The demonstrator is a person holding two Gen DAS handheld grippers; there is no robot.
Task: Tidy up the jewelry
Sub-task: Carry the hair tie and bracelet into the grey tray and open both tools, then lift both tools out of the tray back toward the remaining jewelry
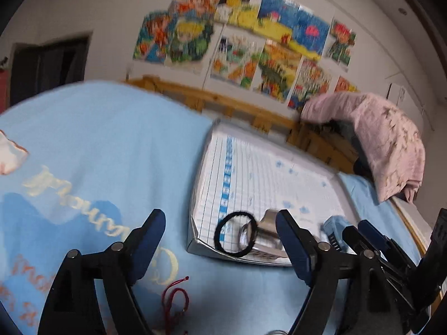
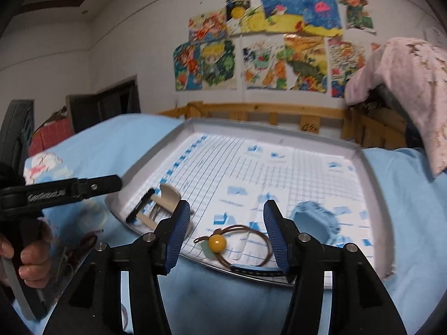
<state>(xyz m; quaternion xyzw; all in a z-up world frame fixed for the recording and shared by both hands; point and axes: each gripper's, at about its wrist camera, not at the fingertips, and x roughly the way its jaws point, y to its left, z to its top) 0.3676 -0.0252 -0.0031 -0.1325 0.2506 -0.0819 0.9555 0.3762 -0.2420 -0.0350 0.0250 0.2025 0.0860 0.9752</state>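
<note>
A shallow white tray with a blue printed grid lies on the blue bed cover. On a cream stand at its near left corner hang a black hair tie and a clear ring. A brown cord bracelet with a yellow bead and a blue scrunchie lie in the tray. A red string bracelet lies on the cover. My left gripper is open and empty above the tray's corner. My right gripper is open, its jaws either side of the bead bracelet.
The blue bed cover spreads left of the tray. A wooden bed rail runs behind, with a pink cloth draped at the right. Colourful pictures hang on the wall. The hand holding the left gripper shows in the right wrist view.
</note>
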